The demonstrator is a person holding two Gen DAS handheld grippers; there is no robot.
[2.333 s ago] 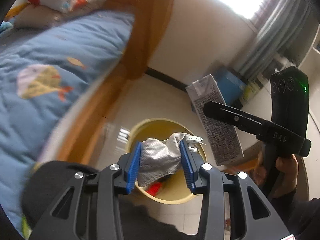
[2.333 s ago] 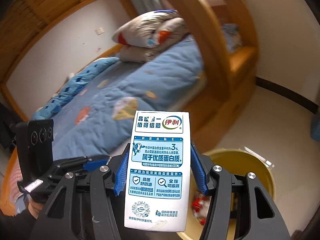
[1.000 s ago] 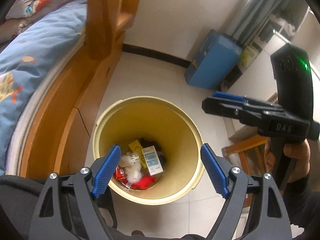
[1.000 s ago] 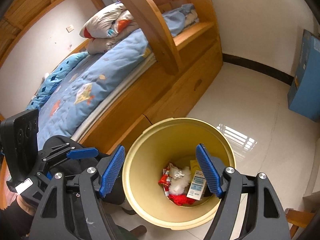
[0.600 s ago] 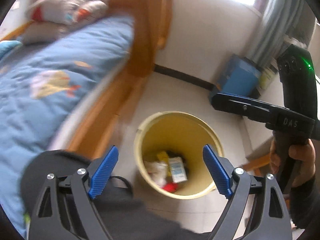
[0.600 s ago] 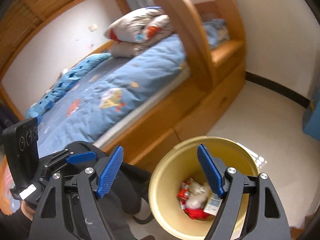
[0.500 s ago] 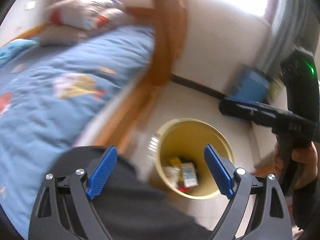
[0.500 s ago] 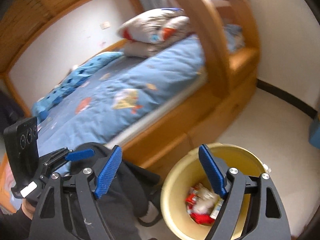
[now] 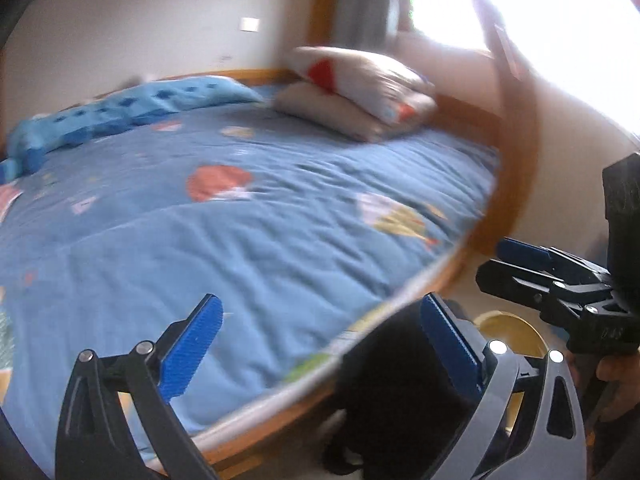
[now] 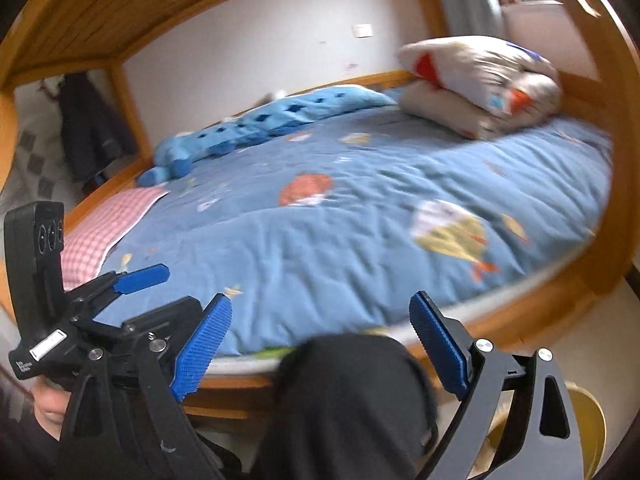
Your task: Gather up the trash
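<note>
My left gripper (image 9: 320, 300) is empty, its blue pads far apart and still opening over the blue quilt. My right gripper (image 10: 320, 300) is also empty and opening wide. Each shows in the other's view: the right gripper (image 9: 504, 268) at the right edge, the left gripper (image 10: 180, 286) at the lower left, a hand under each. The yellow trash bin (image 9: 508, 328) peeks out low behind my left gripper's right finger, and the bin (image 10: 584, 420) sits in the bottom right corner of the right wrist view. Its contents are hidden. No trash shows on the bed.
A wooden bunk bed carries a blue patterned quilt (image 10: 360, 220), a folded duvet (image 10: 480, 84), a rolled blue blanket (image 10: 260, 124) and a pink checked cloth (image 10: 104, 224). The person's black-clad knee (image 10: 344, 400) fills the foreground. A curved wooden post (image 9: 516, 160) stands right.
The mask and the milk carton left the grippers and lie in the bin. Both views then swung up from the bin to the bed, and both pairs of jaws spread wider.
</note>
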